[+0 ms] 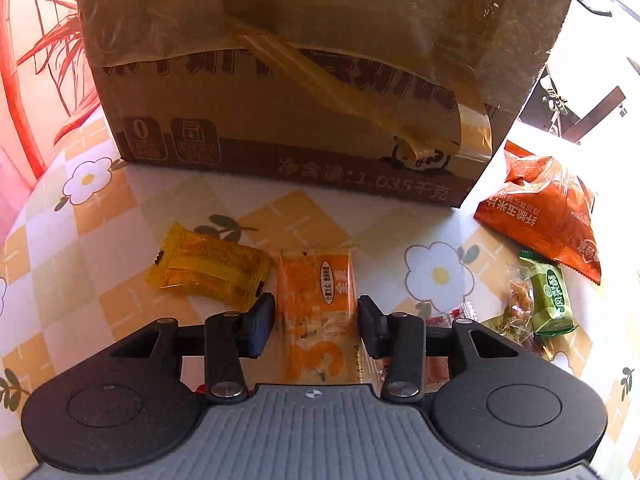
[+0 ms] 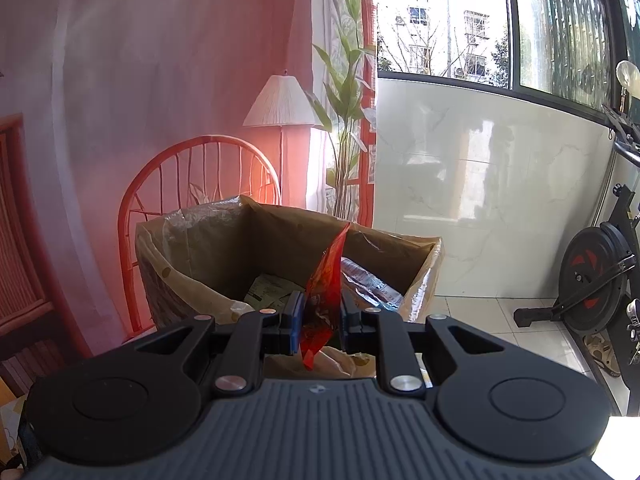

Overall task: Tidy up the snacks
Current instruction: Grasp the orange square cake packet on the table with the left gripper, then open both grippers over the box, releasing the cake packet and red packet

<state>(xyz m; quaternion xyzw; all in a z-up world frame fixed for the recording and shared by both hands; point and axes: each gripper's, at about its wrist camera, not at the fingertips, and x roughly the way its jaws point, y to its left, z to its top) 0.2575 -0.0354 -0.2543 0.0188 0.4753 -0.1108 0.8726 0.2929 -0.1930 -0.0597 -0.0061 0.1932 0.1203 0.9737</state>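
Observation:
My left gripper [image 1: 316,326] hangs low over the table, with an orange-and-white snack packet [image 1: 316,304] lying flat between its fingers. The pads stand close at both long edges of the packet, and a thin sliver of cloth shows at the left pad, so the gripper reads as open. A yellow wrapped snack [image 1: 208,266] lies just to its left. The cardboard box [image 1: 288,80] stands behind them. In the right wrist view my right gripper [image 2: 318,316] is shut on a red snack packet [image 2: 324,284], held on edge over the open box [image 2: 224,240].
An orange snack bag [image 1: 540,208], a green wrapped snack [image 1: 552,296] and small clear-wrapped sweets [image 1: 520,304] lie at the right on the floral tablecloth [image 1: 100,240]. Beyond the box stand a red chair [image 2: 192,168], a floor lamp [image 2: 282,100], a plant and an exercise bike [image 2: 596,280].

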